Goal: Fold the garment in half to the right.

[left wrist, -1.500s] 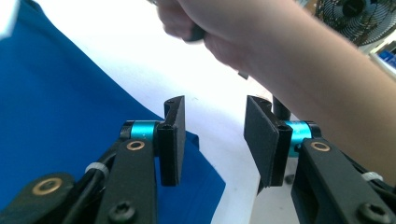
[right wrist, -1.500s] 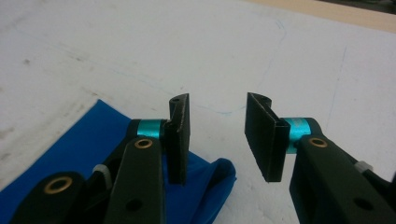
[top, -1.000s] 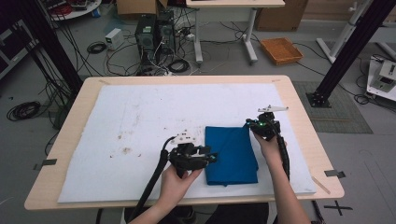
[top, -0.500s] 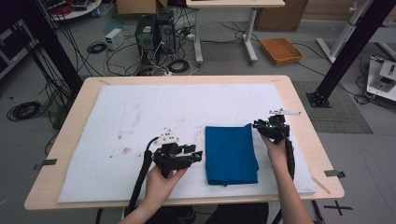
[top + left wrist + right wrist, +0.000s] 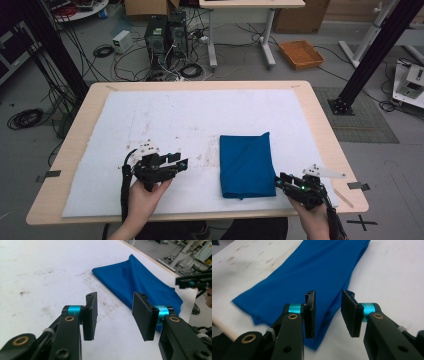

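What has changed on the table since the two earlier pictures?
The left gripper moved left, away from the blue cloth, and now hovers open over the white mat. The right gripper moved from the cloth's far right corner back to its near right corner, jaws open, holding nothing. The cloth now looks narrower and longer, still folded at the same place. The mat and the table stayed as they were.

floor: we see tangled cables [image 5: 105,50], a computer tower [image 5: 156,37] and an orange tray [image 5: 301,53] beyond the tabletop [image 5: 320,130]
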### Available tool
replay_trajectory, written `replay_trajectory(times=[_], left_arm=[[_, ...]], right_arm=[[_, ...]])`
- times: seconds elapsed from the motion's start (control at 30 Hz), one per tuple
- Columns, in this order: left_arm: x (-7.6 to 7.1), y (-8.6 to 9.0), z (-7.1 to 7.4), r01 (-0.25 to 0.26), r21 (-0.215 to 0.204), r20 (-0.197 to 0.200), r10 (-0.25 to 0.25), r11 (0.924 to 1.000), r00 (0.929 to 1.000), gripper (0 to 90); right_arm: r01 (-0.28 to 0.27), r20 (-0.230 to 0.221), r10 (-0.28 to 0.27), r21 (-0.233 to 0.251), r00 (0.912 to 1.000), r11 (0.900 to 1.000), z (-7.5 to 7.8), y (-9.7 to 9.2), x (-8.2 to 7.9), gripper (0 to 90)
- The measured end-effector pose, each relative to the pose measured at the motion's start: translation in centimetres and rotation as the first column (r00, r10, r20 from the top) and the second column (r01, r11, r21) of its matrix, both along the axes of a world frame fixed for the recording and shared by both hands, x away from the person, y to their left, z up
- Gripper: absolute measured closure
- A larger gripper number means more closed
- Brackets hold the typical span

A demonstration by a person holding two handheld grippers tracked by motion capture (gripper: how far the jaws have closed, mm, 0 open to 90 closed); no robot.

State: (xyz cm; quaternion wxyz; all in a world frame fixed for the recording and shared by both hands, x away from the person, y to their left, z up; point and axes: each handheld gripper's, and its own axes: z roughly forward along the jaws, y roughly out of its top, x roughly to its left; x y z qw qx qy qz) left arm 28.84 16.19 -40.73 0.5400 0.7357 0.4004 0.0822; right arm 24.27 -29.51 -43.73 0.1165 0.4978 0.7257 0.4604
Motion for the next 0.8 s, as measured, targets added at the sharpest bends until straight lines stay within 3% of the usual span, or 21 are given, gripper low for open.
replay_trajectory(times=[0.07,0.17,0.27,0.3,0.33,0.5,0.57,0.6,0.67,0.8], left_arm=[[-0.1,0.4,-0.1,-0.008,-0.006,-0.004,0.008,0.9999,1.0000,55.5],[-0.3,0.7,-0.1,-0.012,-0.011,0.003,0.012,0.9999,0.9999,55.4],[-0.3,0.7,-0.1,-0.007,-0.005,0.013,0.007,1.0000,0.9999,55.1],[-0.3,0.7,-0.1,-0.007,-0.005,0.013,0.007,1.0000,0.9999,55.1],[-0.3,0.7,-0.2,-0.008,-0.004,0.008,0.008,1.0000,0.9999,55.1],[-0.2,0.6,-0.3,-0.006,-0.005,-0.002,0.006,1.0000,1.0000,55.1],[-0.3,0.6,-0.3,-0.004,-0.005,0.002,0.004,1.0000,1.0000,55.1],[-0.3,0.6,-0.3,-0.005,-0.006,0.001,0.005,1.0000,1.0000,55.1],[-0.4,0.6,-0.3,-0.007,-0.006,0.002,0.007,1.0000,1.0000,55.1],[-0.4,0.6,-0.3,-0.006,-0.002,0.001,0.006,1.0000,1.0000,55.1]], right_arm=[[-0.015,-0.018,0.015,0.002,0.9997,0.9999,-0.4,0.5,-0.4,65.3],[-0.005,-0.030,0.004,-0.049,0.9996,0.9988,-0.9,1.1,-0.5,65.9],[-0.005,-0.041,0.002,-0.062,0.9991,0.9981,-1.4,0.9,-0.7,80.6],[-0.005,-0.041,0.002,-0.062,0.9991,0.9981,-1.4,0.9,-0.7,80.6],[-0.009,-0.040,0.006,-0.069,0.9992,0.9976,-1.5,0.6,-1.0,90.0],[0.009,-0.038,-0.012,-0.078,0.9992,0.9969,-1.5,0.1,-1.5,90.0],[0.006,-0.044,-0.008,-0.053,0.9990,0.9986,-1.6,-0.1,-1.5,84.7],[0.010,-0.047,-0.012,-0.026,0.9988,0.9996,-1.7,-0.1,-1.5,72.8],[0.015,-0.053,-0.015,0.011,0.9985,0.9998,-1.6,-0.1,-1.5,72.6],[0.014,-0.062,-0.012,0.022,0.9980,0.9997,-1.8,0.2,-1.3,72.5]])
